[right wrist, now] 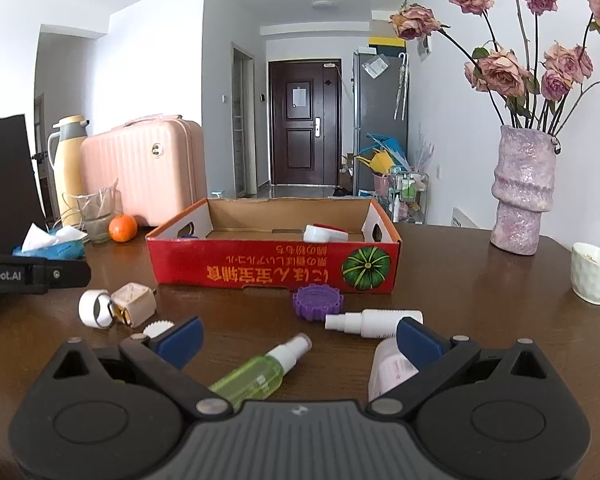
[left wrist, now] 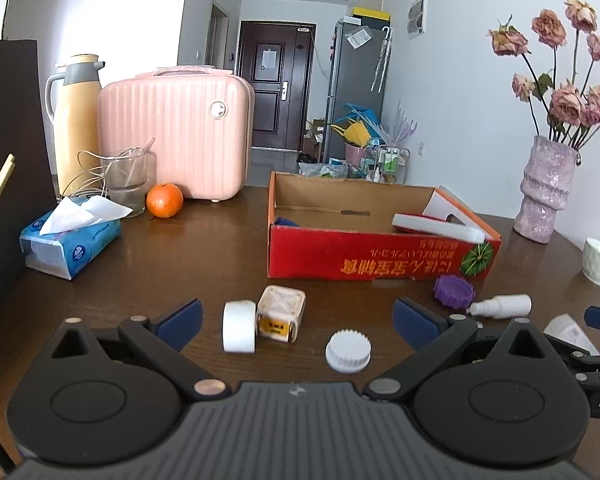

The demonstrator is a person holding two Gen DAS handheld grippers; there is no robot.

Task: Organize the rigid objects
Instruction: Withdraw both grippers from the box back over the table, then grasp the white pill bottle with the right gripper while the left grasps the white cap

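Left gripper (left wrist: 298, 322) wide open, empty; white ribbed plastic cap (left wrist: 348, 351) between its fingers. Right gripper (right wrist: 299, 338) wide open, empty; green translucent spray bottle (right wrist: 260, 376) between its fingers.

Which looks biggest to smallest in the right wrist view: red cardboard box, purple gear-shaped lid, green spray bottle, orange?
1. red cardboard box, clearly largest.
2. green spray bottle, though it lies nearest the camera, which inflates it.
3. purple gear-shaped lid and orange look about alike; the orange sits farther back, so no ranking.
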